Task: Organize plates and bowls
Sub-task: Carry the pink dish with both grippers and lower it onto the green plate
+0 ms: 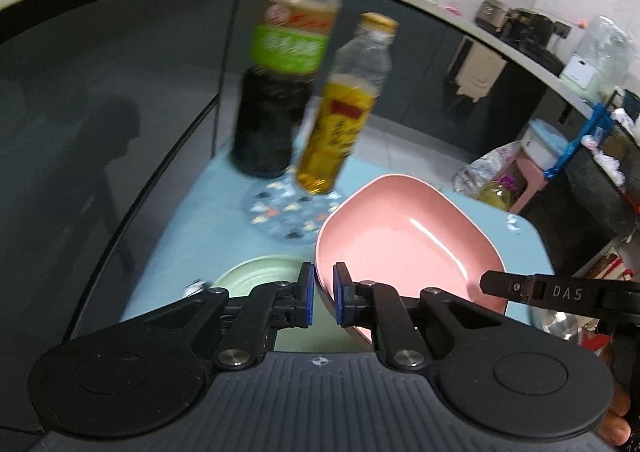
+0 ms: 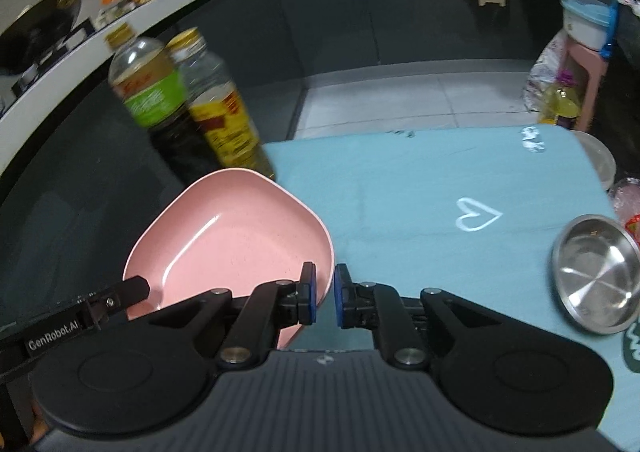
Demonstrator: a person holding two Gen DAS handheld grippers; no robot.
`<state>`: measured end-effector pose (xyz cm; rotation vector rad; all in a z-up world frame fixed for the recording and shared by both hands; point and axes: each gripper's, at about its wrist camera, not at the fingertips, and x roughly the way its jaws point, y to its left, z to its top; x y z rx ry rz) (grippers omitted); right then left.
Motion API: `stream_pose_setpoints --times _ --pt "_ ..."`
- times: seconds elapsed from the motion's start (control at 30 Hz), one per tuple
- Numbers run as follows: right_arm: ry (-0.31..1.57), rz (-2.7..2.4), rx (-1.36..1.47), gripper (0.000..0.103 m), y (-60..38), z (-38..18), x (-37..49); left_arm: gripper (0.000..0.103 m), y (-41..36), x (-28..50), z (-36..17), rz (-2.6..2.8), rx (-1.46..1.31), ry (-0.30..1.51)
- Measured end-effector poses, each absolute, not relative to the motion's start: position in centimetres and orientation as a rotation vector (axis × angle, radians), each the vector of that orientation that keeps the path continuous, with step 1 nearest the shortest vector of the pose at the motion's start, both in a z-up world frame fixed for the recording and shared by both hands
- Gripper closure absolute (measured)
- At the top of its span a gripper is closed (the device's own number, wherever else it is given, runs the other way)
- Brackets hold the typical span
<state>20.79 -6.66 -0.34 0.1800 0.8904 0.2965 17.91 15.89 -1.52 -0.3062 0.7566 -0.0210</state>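
Pink plate (image 1: 400,236) is hanging between your two grippers right now. The left gripper (image 1: 324,284) is pinching the rim on one side and the right gripper (image 2: 325,284) is pinching the opposite rim, with the jaws on both nearly closed down on that thin edge. Gripping both sides is probably what's keeping a wide, shallow dish from swinging, though it's still tipping a bit. It looks like it's riding above the desk (image 2: 400,192) rather than sitting on it, partly out past the edge of the blue cloth near the bottles.

The plate isn't carrying anything, it's just shining. The green plate (image 1: 260,272) is lying on the cloth just under your left jaws, so I'm guessing you're heading there to stack. The steel bowl (image 2: 596,280) is sitting empty, well off to the right. The dark sauce bottle (image 1: 276,92) is looking roughly half full, and the oil bottle (image 1: 344,112) beside it is holding yellow oil. Both are crowding a patterned glass plate (image 1: 288,216), so you're working tight to them.
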Motion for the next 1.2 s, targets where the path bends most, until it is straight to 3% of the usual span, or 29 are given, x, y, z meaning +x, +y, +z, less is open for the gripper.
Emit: stream_pose_setpoints --times 1.2 --pt "1.012 0.336 0.057 0.098 0.8 -5.5 20.8 0.094 21.8 17.9 -7.8 0.081 -0.335 0.854"
